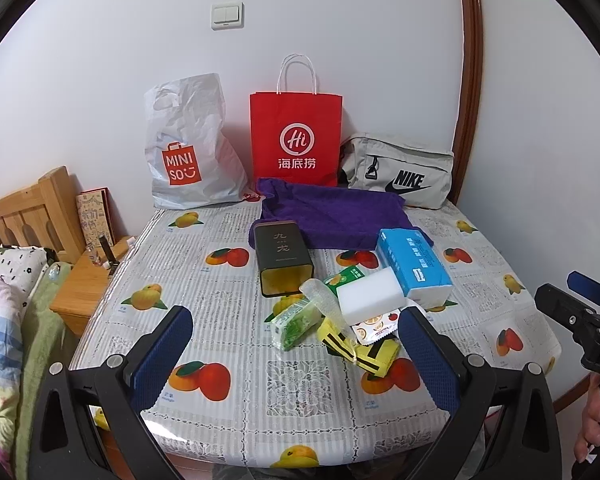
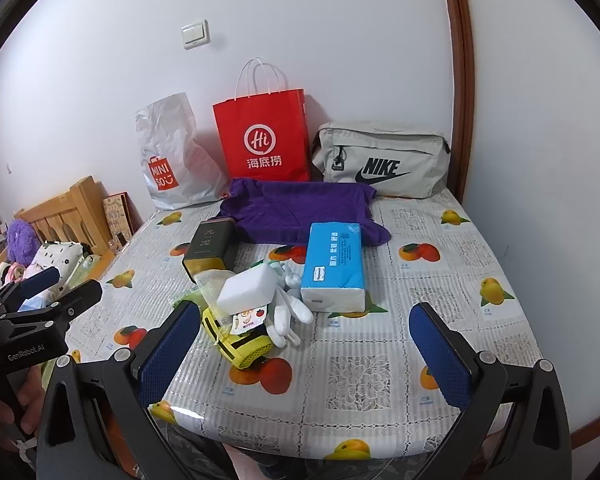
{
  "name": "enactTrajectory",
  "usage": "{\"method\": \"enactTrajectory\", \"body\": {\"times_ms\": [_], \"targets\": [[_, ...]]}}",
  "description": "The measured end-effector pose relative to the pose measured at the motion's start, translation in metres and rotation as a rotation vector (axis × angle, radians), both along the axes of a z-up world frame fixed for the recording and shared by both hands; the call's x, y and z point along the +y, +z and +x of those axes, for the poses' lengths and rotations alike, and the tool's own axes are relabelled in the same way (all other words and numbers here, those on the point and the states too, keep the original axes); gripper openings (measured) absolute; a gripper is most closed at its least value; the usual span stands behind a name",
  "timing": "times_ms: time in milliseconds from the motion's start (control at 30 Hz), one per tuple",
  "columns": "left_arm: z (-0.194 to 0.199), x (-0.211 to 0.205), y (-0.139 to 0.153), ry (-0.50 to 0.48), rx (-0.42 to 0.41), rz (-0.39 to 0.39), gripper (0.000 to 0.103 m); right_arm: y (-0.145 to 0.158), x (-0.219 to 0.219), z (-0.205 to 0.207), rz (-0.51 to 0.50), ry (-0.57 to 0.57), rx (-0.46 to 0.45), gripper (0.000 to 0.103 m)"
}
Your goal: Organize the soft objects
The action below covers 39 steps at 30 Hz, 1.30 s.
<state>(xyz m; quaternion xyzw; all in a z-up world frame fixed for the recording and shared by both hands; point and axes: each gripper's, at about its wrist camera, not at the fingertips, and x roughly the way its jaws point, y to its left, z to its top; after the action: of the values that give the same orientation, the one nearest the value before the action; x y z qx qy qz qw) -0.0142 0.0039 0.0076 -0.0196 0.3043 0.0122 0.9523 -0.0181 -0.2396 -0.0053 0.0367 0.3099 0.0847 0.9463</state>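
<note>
A pile lies mid-table: a white sponge block [image 1: 370,296] [image 2: 247,288], a blue tissue pack [image 1: 414,266] [image 2: 334,266], a green packet [image 1: 296,322], a yellow mesh item [image 1: 364,350] [image 2: 242,340], a white glove [image 2: 290,314] and a small fruit-print sachet [image 1: 374,326] [image 2: 247,318]. A purple towel [image 1: 332,216] [image 2: 300,210] is spread behind them. My left gripper [image 1: 296,356] is open, held just short of the pile. Over the table's near right part my right gripper [image 2: 304,354] is open too, and holds nothing.
A dark tea tin [image 1: 282,258] [image 2: 212,250] lies on its side. Against the wall stand a white Miniso bag [image 1: 188,148] [image 2: 172,156], a red paper bag [image 1: 296,136] [image 2: 264,136] and a grey Nike pouch [image 1: 400,172] [image 2: 380,160]. A bed and wooden nightstand [image 1: 88,280] sit left.
</note>
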Motion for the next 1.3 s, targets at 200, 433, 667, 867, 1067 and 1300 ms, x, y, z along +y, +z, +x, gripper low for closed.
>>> {"method": "enactTrajectory", "body": {"times_ms": [200, 433, 667, 867, 1067, 1300], "targets": [[-0.001, 0.000, -0.001, 0.002, -0.001, 0.005, 0.103, 0.000, 0.000, 0.000, -0.001, 0.002, 0.000, 0.103], [0.003, 0.003, -0.004, -0.014, 0.014, -0.015, 0.103, 0.000, -0.002, 0.000, -0.013, -0.002, -0.013, 0.103], [0.018, 0.008, -0.023, -0.006, 0.054, -0.004, 0.102, -0.011, -0.004, 0.009, -0.021, 0.011, -0.035, 0.103], [0.041, 0.016, -0.058, 0.011, 0.121, -0.018, 0.101, -0.039, -0.002, 0.034, -0.006, 0.035, 0.025, 0.103], [0.067, 0.004, -0.085, -0.124, 0.167, -0.088, 0.101, -0.069, 0.001, 0.058, -0.008, 0.063, 0.082, 0.103], [0.101, -0.022, -0.099, -0.232, 0.209, -0.143, 0.101, -0.094, -0.008, 0.072, -0.031, 0.060, 0.134, 0.103]]}}
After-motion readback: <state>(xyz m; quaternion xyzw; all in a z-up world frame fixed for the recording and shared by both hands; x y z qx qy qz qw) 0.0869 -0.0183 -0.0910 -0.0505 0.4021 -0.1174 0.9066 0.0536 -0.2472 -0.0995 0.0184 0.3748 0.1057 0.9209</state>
